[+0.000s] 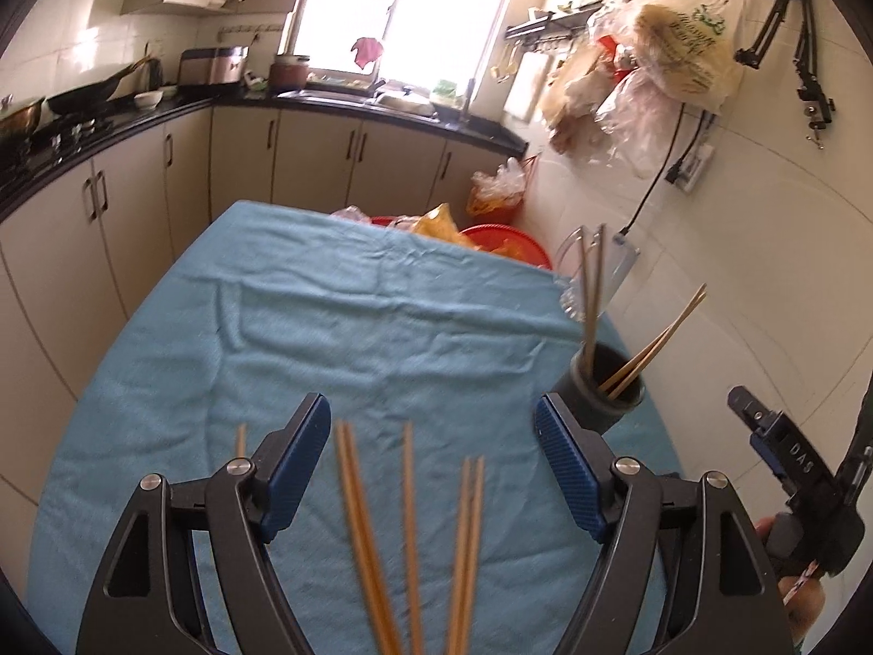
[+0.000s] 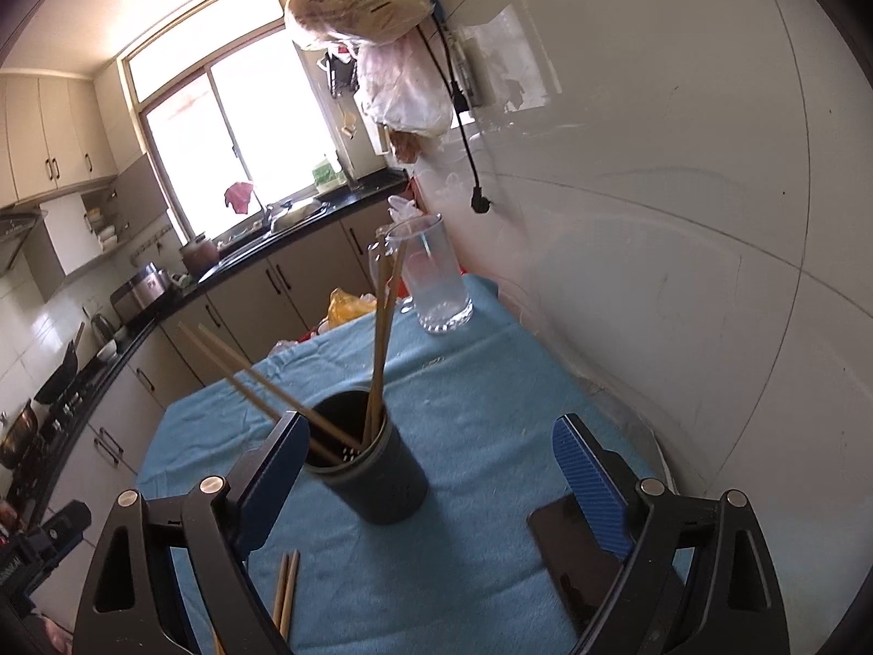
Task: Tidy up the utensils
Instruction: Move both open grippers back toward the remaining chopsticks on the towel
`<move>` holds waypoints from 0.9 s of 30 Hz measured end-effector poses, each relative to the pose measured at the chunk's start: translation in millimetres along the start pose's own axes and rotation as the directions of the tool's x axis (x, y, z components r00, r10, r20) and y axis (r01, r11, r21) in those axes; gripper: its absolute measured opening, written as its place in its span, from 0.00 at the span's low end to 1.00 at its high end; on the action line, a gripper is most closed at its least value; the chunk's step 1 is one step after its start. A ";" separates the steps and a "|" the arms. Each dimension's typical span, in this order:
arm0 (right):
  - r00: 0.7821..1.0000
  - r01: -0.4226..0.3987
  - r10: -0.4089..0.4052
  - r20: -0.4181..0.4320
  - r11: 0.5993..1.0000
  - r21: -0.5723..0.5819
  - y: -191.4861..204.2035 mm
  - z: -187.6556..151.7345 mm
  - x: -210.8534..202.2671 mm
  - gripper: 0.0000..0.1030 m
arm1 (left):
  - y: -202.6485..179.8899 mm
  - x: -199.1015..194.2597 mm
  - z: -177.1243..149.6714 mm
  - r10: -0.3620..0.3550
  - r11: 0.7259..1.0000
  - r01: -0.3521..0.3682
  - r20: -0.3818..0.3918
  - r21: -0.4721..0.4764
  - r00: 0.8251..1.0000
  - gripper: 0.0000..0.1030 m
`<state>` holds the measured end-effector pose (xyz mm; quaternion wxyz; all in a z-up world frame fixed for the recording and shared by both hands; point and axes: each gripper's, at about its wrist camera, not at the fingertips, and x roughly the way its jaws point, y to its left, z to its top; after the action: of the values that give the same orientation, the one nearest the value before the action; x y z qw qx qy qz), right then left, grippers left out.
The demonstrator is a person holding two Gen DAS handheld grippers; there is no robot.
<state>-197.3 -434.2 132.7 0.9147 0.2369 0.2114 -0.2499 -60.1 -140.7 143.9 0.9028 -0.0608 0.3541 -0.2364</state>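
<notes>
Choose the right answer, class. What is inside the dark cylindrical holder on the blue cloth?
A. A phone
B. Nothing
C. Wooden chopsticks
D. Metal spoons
C: wooden chopsticks stand and lean out of the dark holder, seen in both wrist views.

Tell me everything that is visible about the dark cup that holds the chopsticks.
The dark cup is a round, grey-black holder, probably plastic, open at the top, with small holes in its bottom. It stands upright on the blue cloth, near the wall side. Four wooden chopsticks stand in it: two nearly upright, two leaning outward over the rim. The right tongs are open around it without touching it.
</notes>
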 end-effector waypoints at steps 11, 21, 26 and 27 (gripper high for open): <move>0.996 -0.029 0.024 -0.091 0.998 -0.051 19.3 -32.6 2.8 0.91 | 50.5 2.8 -25.7 0.058 0.996 -0.064 -0.081 -0.068 0.995 0.74; 0.974 -0.127 0.108 -0.201 0.989 -0.080 35.1 -55.9 11.9 0.90 | 72.4 71.7 -33.1 -0.004 0.990 -0.045 -0.351 -0.131 0.936 0.41; 0.971 -0.141 0.119 -0.206 0.986 -0.094 36.2 -57.0 9.0 0.90 | 72.2 105.9 -40.1 -0.009 0.988 -0.060 -0.435 -0.145 0.900 0.22; 0.971 -0.141 0.119 -0.208 0.985 -0.094 35.5 -57.1 9.0 0.89 | 71.1 109.5 -40.4 -0.005 0.988 -0.064 -0.442 -0.141 0.897 0.18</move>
<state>-185.7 -379.5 94.2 0.9146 0.2243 0.3000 -0.1521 10.0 -127.2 27.4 0.7955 -0.0689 0.5669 -0.2027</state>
